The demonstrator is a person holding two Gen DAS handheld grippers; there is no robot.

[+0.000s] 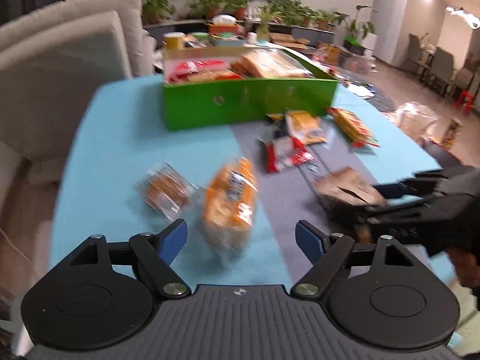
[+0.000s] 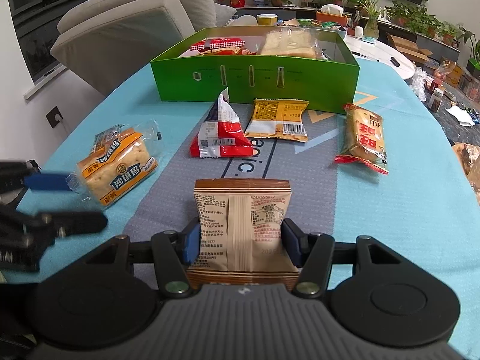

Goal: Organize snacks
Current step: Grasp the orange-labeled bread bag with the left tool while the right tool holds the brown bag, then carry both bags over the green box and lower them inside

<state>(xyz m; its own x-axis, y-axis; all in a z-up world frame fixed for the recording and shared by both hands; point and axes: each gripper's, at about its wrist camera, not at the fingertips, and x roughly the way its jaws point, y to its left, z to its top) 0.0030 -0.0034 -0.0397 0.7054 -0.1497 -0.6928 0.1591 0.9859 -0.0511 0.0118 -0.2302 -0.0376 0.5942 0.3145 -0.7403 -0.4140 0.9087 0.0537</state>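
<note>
A green box holding several snacks stands at the far side of the blue table mat; it also shows in the left wrist view. My right gripper is shut on a brown snack packet; in the left wrist view that gripper holds the packet at the right. My left gripper is open and empty, just before an orange-wrapped cake. The same cake lies at the left in the right wrist view, next to the left gripper's blue fingers.
Loose snacks lie on the mat: a clear-wrapped brown cake, a red and white packet, a yellow packet and an orange-red packet. A grey sofa stands left. Plants and clutter sit behind the box.
</note>
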